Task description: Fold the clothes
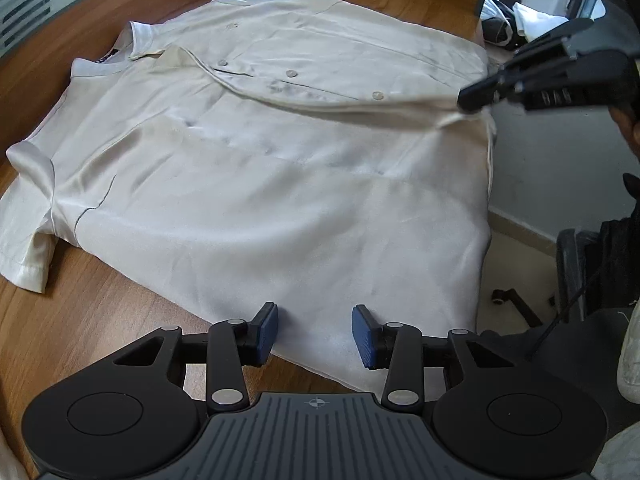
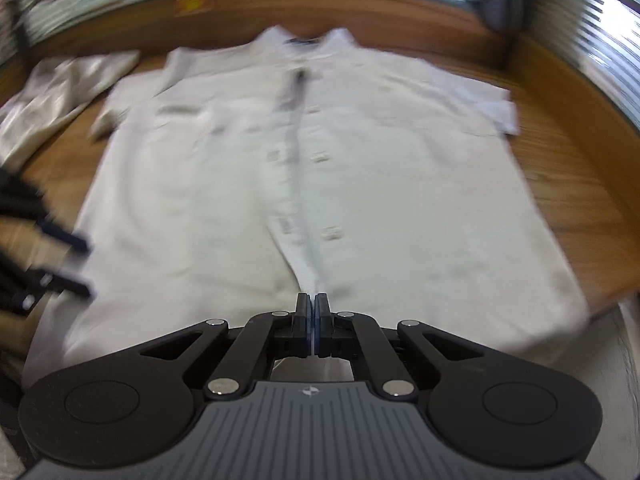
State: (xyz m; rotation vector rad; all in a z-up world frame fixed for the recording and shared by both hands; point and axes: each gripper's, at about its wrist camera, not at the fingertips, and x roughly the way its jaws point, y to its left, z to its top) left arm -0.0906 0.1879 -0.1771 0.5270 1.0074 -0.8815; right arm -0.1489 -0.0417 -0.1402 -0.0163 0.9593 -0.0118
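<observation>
A white short-sleeved button shirt (image 1: 248, 168) lies spread front up on the wooden table (image 1: 80, 312), its collar at the far left in the left wrist view. My left gripper (image 1: 316, 320) is open, its blue pads (image 1: 267, 332) standing apart just over the shirt's near edge with fabric under the gap. My right gripper (image 1: 474, 100) is shut on the shirt's button strip near the hem, and the cloth is pulled into a ridge there. The blurred right wrist view shows the shirt (image 2: 400, 200), the right gripper (image 2: 313, 305) pinching that strip, and the left gripper (image 2: 82, 267) at the left.
A second pale garment (image 2: 60, 92) lies on the table at the far left. A raised wooden rim (image 2: 360, 12) bounds the table's far side. More clothes (image 1: 516, 20) are piled beyond the table corner. The floor and a chair base (image 1: 516, 304) are to the right, beside a person's dark sleeve (image 1: 624, 240).
</observation>
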